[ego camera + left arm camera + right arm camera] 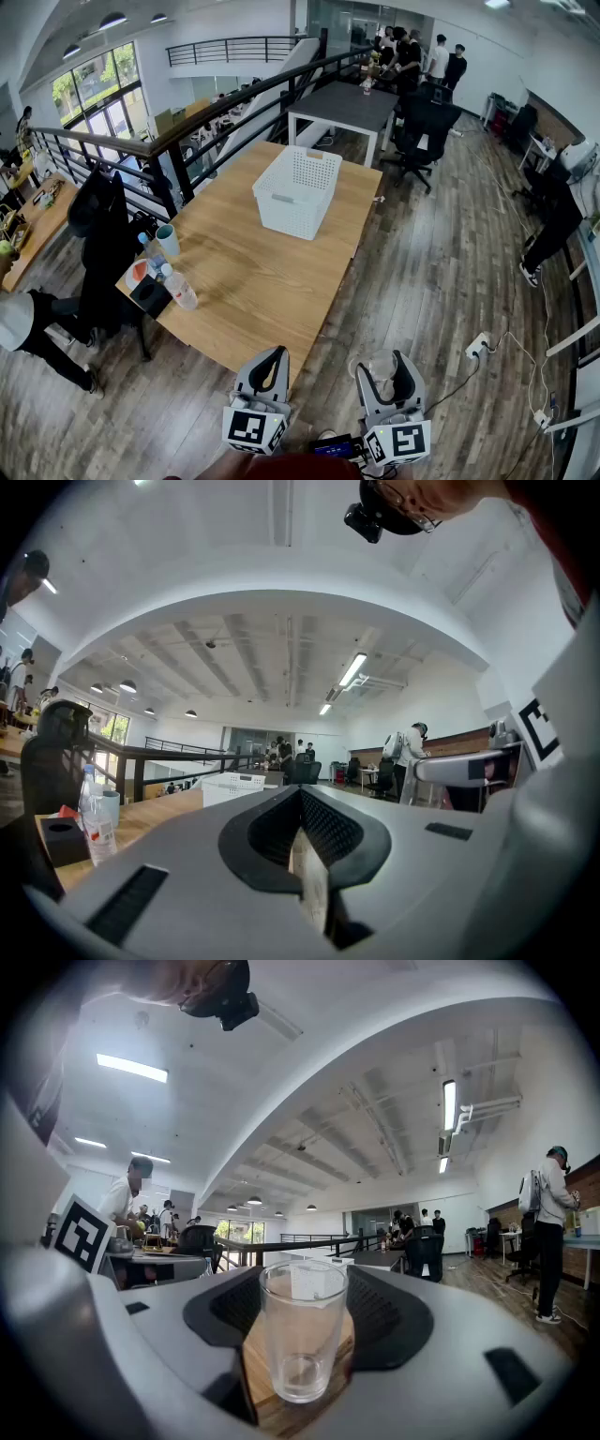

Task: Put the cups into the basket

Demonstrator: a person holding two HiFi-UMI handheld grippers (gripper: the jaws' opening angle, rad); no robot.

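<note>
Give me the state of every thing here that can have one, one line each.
right gripper: jaws closed on the glass.
left gripper: jaws together, nothing between them.
glass: upright, empty, held.
basket: upright on the table, nothing visible inside.
cup: upright on the table, outside the basket.
water bottle: upright, capped.

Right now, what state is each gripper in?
Left gripper: closed, nothing held.
Right gripper: closed on the clear glass cup.
</note>
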